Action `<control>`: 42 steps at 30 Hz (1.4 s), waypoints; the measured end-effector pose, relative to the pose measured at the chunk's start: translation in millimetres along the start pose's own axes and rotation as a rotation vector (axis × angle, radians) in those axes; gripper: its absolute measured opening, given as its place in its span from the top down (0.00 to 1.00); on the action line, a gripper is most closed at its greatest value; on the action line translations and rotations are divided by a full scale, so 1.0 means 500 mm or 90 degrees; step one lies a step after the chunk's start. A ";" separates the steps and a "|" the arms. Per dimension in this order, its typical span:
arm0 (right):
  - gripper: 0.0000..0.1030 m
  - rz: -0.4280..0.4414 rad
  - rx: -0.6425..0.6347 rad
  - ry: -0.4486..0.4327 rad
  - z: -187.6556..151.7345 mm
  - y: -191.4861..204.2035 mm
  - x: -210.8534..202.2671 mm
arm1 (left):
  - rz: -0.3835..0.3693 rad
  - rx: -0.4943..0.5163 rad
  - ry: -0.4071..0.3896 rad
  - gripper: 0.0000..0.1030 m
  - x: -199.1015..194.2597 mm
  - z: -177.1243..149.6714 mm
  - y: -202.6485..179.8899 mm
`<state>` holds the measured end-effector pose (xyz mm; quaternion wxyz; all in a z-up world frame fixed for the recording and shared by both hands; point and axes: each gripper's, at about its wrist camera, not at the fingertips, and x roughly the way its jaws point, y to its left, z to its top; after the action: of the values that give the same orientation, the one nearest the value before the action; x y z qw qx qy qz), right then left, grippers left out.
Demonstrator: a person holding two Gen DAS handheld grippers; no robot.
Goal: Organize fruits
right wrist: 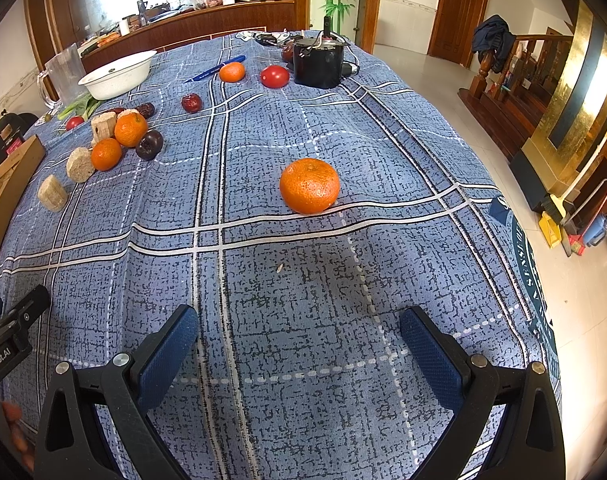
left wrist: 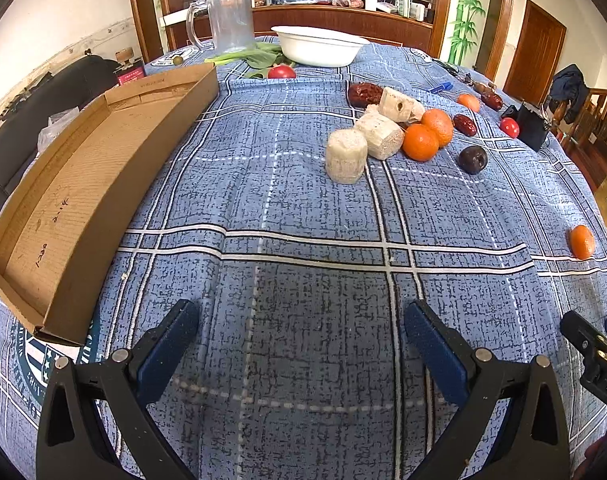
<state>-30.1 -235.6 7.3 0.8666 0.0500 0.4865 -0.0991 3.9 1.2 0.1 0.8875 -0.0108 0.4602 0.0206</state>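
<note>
My left gripper [left wrist: 301, 320] is open over bare blue plaid cloth, with nothing between its fingers. A long empty cardboard tray [left wrist: 75, 196] lies to its left. Far ahead sits a cluster: pale corn-cob chunks [left wrist: 345, 156], two oranges [left wrist: 420, 142], a dark plum [left wrist: 473, 159] and red dates [left wrist: 464, 124]. A lone orange [left wrist: 582, 242] lies at the right edge. My right gripper [right wrist: 299, 320] is open too, and that same lone orange [right wrist: 309, 185] rests on the cloth straight ahead of it, apart from the fingers. Another orange [right wrist: 231, 71] and a tomato [right wrist: 275, 76] lie further back.
A white bowl [left wrist: 319, 46], a clear plastic jug [left wrist: 229, 20] and green leaves [left wrist: 251, 58] stand at the table's far end. A black cylinder device [right wrist: 318, 62] and a blue pen [right wrist: 215, 69] sit at the far right. The table edge drops to the floor on the right.
</note>
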 end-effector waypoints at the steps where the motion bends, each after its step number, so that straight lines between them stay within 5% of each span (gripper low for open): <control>1: 0.01 -0.003 0.002 0.001 0.000 0.001 -0.001 | 0.000 0.000 0.000 0.00 -0.001 0.000 0.001; 7: 0.01 -0.003 0.010 0.017 0.012 0.009 -0.012 | -0.007 0.009 0.002 0.00 -0.005 -0.002 -0.003; 18: 0.01 0.057 -0.055 -0.062 0.057 0.112 -0.128 | 0.022 0.021 -0.023 0.00 -0.042 0.006 0.062; 30: 0.01 0.073 -0.078 -0.053 0.038 0.184 -0.129 | 0.010 -0.026 -0.094 0.00 -0.131 0.041 0.144; 42: 0.01 0.068 -0.075 -0.066 0.036 0.194 -0.147 | 0.001 -0.038 -0.106 0.00 -0.148 0.055 0.169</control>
<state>-31.0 -135.3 78.4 0.8960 0.0197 0.4427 -0.0266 -20.1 84.6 76.6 0.9221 -0.0351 0.3838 0.0363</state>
